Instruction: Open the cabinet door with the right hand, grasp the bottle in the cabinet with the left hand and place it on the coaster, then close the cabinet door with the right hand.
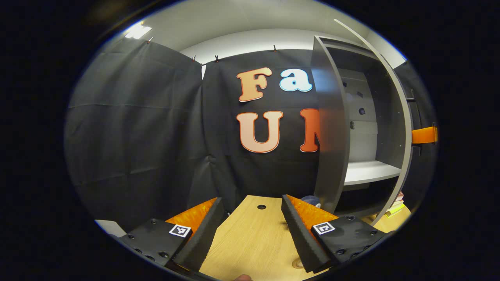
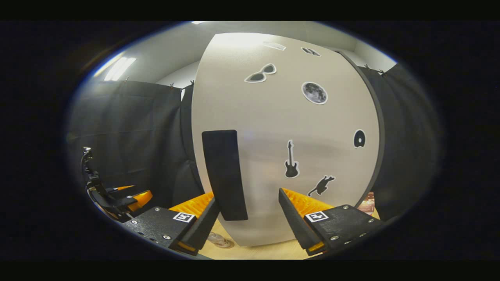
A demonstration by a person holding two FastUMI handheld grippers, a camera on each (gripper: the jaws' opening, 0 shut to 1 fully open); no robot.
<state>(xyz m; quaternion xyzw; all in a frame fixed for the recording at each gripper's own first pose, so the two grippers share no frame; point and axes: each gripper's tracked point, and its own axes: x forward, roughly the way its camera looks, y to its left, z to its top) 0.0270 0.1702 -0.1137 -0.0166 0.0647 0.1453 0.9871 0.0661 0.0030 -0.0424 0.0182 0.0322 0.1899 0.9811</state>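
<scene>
Two grippers are both hanging empty. In the left gripper view, the left gripper (image 1: pixel 250 230) is hovering over the wooden table (image 1: pixel 250 242), fingers spread wide and gripping nothing. Right of it, the cabinet (image 1: pixel 330 128) is standing part-open. Its lit shelf (image 1: pixel 371 171) is looking bare and the compartment below it is sitting too dark, so I cannot tell where the bottle is standing.

In the right gripper view, the left gripper is showing far off at the left edge. Next comes the black handle (image 2: pixel 224 175) near the left edge of the cabinet door (image 2: pixel 273 128). The right gripper (image 2: pixel 248 218) is facing that door, fingers well apart and closing on nothing, with the handle's lower end just beside its left finger.

Risks, as I am judging them:
- The door is being left unheld, so it could swing back onto the left gripper as it reaches in.
- Reaching blind into the dark compartment could tip the bottle.
- A grab at the handle could be catching its edge only and slipping off.
</scene>
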